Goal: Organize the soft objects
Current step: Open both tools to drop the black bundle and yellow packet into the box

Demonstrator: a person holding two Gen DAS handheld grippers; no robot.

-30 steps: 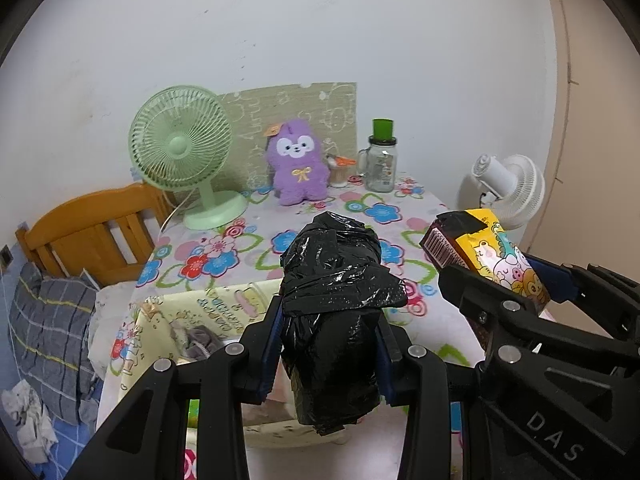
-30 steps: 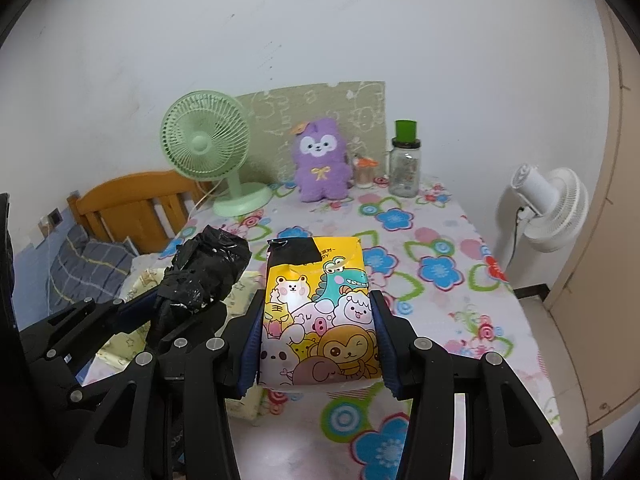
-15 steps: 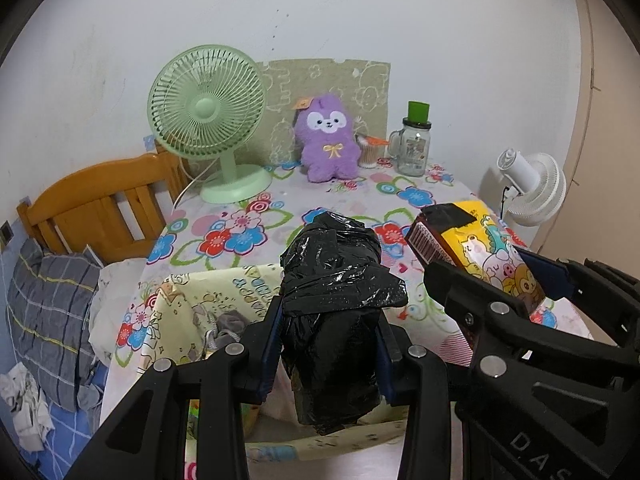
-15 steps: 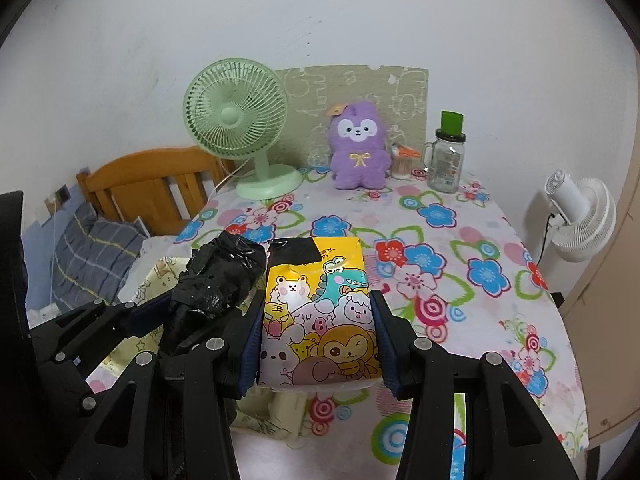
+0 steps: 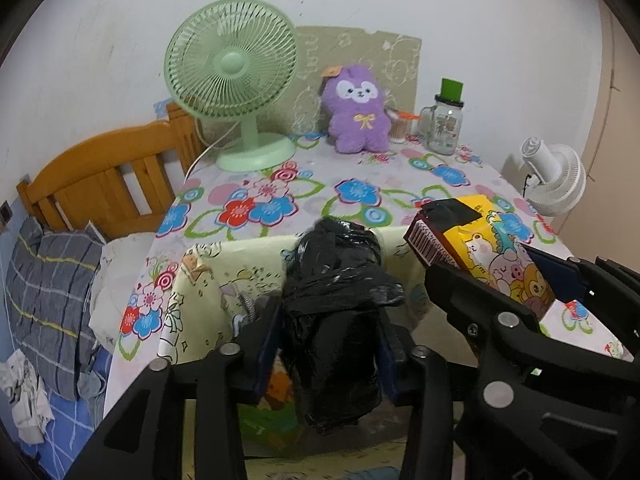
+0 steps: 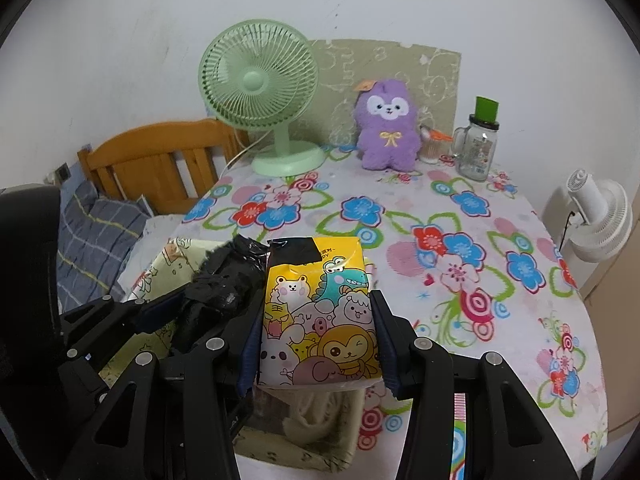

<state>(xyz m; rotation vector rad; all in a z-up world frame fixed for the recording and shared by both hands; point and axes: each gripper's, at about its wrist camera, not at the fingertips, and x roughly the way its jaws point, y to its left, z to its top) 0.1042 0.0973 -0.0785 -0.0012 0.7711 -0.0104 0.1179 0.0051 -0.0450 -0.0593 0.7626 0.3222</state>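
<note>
My left gripper (image 5: 328,344) is shut on a crumpled black plastic bag (image 5: 336,312) and holds it over a pale yellow fabric basket (image 5: 208,280) at the table's near edge. My right gripper (image 6: 318,344) is shut on a yellow cartoon-animal tissue pack (image 6: 320,320), held above the same basket (image 6: 320,452). The pack also shows in the left wrist view (image 5: 480,248), to the right of the bag. The bag shows in the right wrist view (image 6: 224,280), to the left. A purple plush toy (image 6: 386,128) sits at the table's far side.
A floral tablecloth (image 6: 460,248) covers the table. A green desk fan (image 6: 264,88) and a glass jar with a green lid (image 6: 480,144) stand at the back. A white fan (image 6: 596,220) stands right of the table. A wooden bed frame (image 6: 152,160) is at the left.
Both grippers have moved forward and down toward the table with their loads. The basket now lies under them and the fan and plush look nearer.
</note>
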